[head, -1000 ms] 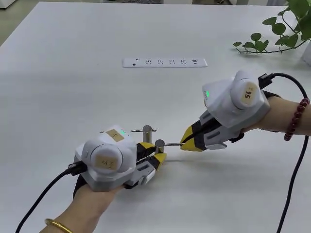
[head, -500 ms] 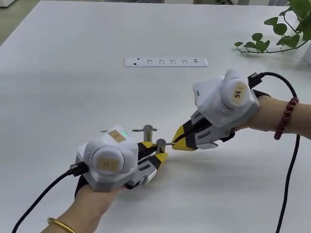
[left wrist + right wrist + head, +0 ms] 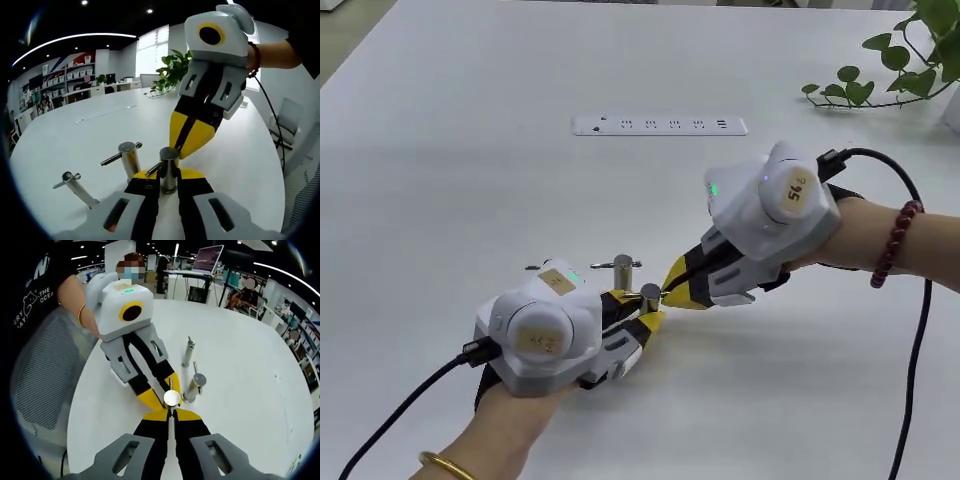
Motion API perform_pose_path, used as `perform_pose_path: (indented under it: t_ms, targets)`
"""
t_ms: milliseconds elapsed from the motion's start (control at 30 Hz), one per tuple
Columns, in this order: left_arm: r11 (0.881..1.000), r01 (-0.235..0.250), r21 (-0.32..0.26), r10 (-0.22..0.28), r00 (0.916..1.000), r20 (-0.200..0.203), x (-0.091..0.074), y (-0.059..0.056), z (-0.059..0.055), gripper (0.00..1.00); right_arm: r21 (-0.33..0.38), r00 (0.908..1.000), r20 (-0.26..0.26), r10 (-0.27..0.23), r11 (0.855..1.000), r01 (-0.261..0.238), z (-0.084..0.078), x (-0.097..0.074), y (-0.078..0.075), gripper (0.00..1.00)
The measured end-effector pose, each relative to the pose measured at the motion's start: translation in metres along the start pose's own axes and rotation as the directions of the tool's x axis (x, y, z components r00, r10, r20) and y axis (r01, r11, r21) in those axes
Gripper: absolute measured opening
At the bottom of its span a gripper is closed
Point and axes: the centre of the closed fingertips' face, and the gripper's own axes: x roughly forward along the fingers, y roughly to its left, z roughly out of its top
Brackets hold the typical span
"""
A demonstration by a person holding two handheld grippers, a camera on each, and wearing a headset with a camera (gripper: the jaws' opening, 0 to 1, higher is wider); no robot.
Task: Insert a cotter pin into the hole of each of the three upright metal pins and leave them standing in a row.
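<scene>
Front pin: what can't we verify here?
Head view: hole in front pin too small; right tool crowds it.
Left gripper view: right tool covers where cotter pin enters.
Right gripper view: pin's cap faces camera, hole hidden.
Head view: left tool hides most of far pin.

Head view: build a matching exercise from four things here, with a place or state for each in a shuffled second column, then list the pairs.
Things
1. left gripper
2. right gripper
3. power strip
4. plant

Places or states
A. at the far right edge of the table
B. jaws shut around the nearest metal pin
C. lies flat beyond the pins, mid-table
D. pinches a cotter pin right at that pin's top

Pairs: 1-B, 2-D, 3-C, 4-A
</scene>
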Motion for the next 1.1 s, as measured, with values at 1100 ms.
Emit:
perform_pose_path:
  t_ms: [1100]
  targets:
    - [0.999,0.016,-0.048,-0.017,0.9999,-0.002,0.0,0.0,0.0,0.11,0.062,0.9996,0.0,-0.028,0.998,0.028,-0.004,-0.01,0.001,0.0]
